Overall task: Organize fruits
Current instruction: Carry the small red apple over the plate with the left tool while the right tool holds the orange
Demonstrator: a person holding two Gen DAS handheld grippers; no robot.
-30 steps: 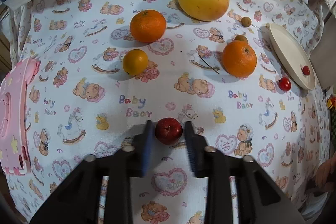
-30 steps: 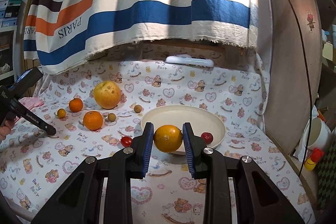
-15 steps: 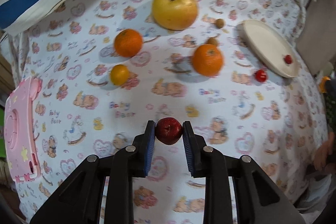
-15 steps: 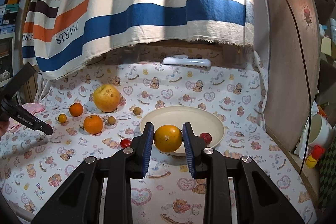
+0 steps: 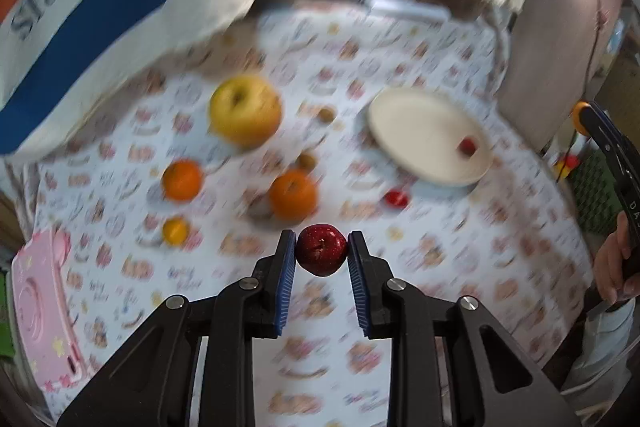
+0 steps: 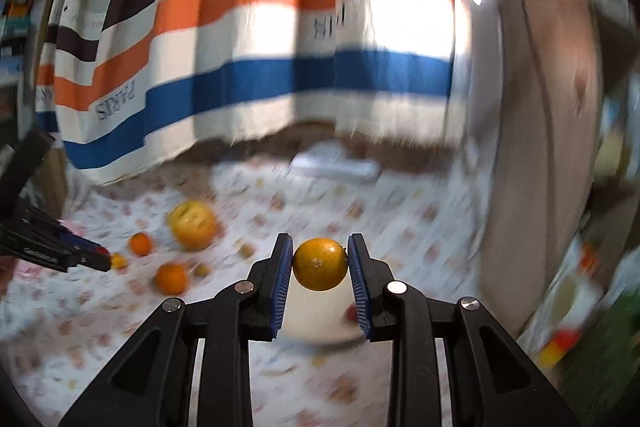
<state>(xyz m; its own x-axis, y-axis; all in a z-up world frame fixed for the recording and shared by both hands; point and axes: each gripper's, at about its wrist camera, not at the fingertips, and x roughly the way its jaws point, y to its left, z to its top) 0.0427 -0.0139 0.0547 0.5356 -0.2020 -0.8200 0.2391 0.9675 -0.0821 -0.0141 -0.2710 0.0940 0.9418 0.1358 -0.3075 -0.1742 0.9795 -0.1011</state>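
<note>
The left gripper clamps a small dark-red apple between its blue ribbed pads, the fruit held clear above the printed tablecloth. Beyond it on the cloth lie an orange nearest the tips, a second orange to its left, and a small yellow-orange citrus near the pink toy at the left edge. A large yellow apple sits farther back. Two small brown fruits rest between the apple and the cream plate, which carries one small red fruit; another small red fruit lies on the cloth just beside the plate's near rim (the whole background is motion-blurred).

The right gripper grips a yellow-orange citrus fruit between its pads, poised over the near part of the plate, where a red fruit peeks out beside the right finger. To the left, the yellow apple and the two oranges remain on the cloth, with the other gripper's tip showing at the frame's edge. A striped curtain marked "PARIS" hangs behind.
</note>
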